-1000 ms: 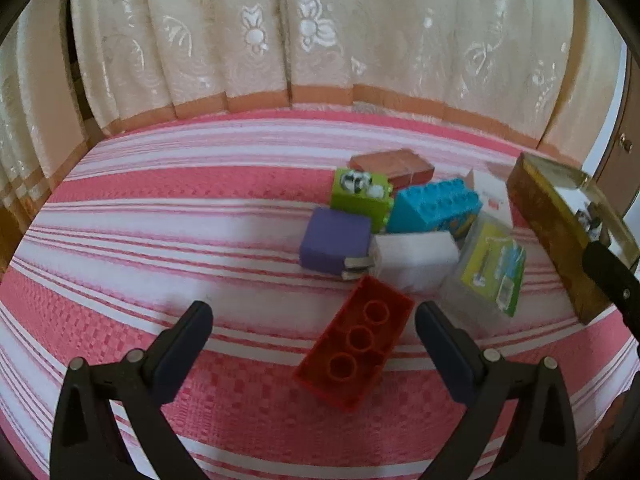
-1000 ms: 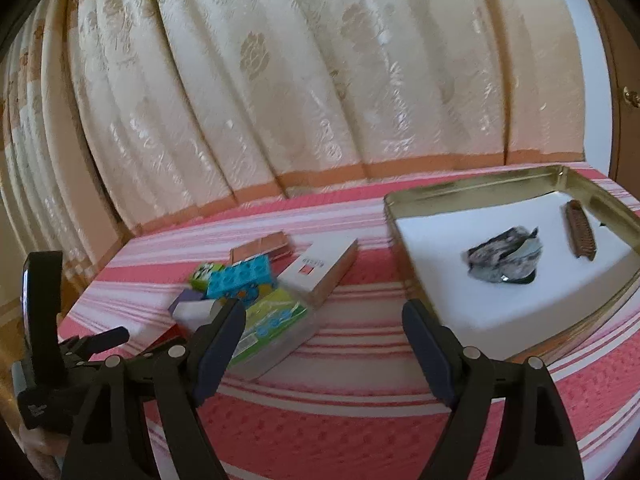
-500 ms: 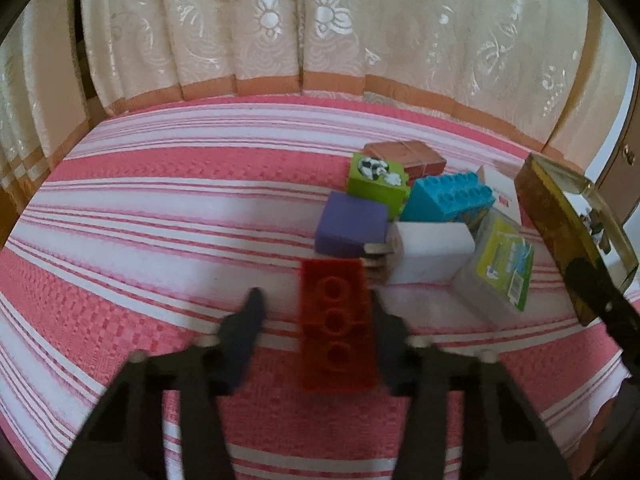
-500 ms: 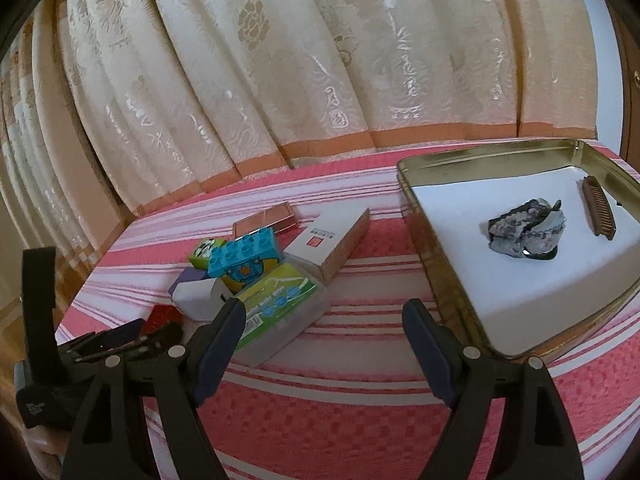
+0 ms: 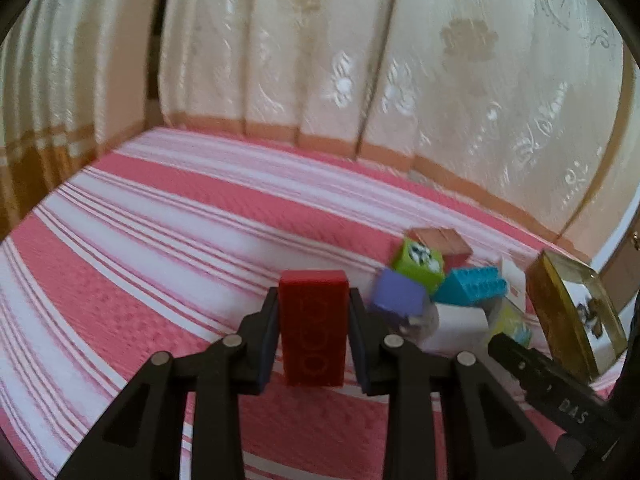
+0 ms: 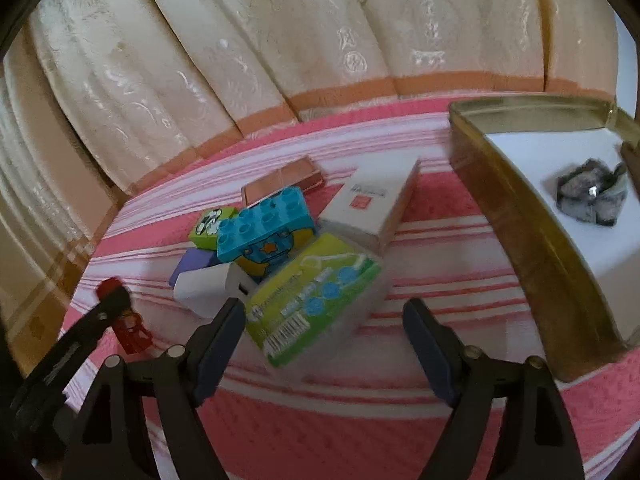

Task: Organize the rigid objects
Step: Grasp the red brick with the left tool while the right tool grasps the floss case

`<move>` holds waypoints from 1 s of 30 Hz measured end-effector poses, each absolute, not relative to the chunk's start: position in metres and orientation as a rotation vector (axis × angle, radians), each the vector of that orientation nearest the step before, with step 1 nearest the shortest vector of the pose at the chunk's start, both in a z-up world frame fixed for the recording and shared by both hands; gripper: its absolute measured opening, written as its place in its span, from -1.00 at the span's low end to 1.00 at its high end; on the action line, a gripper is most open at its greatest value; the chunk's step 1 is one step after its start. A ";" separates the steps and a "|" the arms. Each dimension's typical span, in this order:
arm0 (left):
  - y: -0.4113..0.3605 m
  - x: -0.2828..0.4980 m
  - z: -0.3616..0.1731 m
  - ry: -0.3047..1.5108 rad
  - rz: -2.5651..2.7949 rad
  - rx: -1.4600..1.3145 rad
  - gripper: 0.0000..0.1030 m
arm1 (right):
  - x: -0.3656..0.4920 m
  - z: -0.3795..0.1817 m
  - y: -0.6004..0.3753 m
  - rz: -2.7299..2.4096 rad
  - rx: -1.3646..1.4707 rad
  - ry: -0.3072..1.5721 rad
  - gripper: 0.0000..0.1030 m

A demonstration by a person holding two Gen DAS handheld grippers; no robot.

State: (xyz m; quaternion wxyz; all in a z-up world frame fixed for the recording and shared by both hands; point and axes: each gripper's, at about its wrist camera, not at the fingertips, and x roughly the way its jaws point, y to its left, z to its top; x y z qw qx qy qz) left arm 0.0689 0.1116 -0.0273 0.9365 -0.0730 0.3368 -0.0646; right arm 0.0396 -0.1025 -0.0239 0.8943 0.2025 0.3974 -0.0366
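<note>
My left gripper (image 5: 313,292) is shut on a red toy brick (image 5: 312,320) and holds it above the striped pink cloth (image 5: 160,240); in the right wrist view this gripper (image 6: 116,300) shows at the far left with the red brick (image 6: 130,328). My right gripper (image 6: 324,312) is opening its jaws over the near end of a clear box with a green label (image 6: 316,292), and its pads do not touch the box. Behind that box lie a blue brick (image 6: 264,220), a green block (image 6: 208,224), a purple block (image 6: 192,264) and a white block (image 6: 208,284).
A gold tin (image 6: 520,208) with a white floor stands at the right and holds a grey crumpled object (image 6: 588,196). A white carton (image 6: 372,204) and a copper-coloured box (image 6: 280,180) lie behind the pile. Cream curtains (image 5: 360,80) hang behind the bed.
My left gripper closed on the red brick, lifted it off the cloth and rolled. My right gripper moved down and closer to the pile and the green-labelled box.
</note>
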 end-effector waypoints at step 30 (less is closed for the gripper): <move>0.113 0.066 -0.021 0.674 -0.137 -0.172 -0.41 | 0.005 0.008 -0.101 0.092 0.262 0.667 0.10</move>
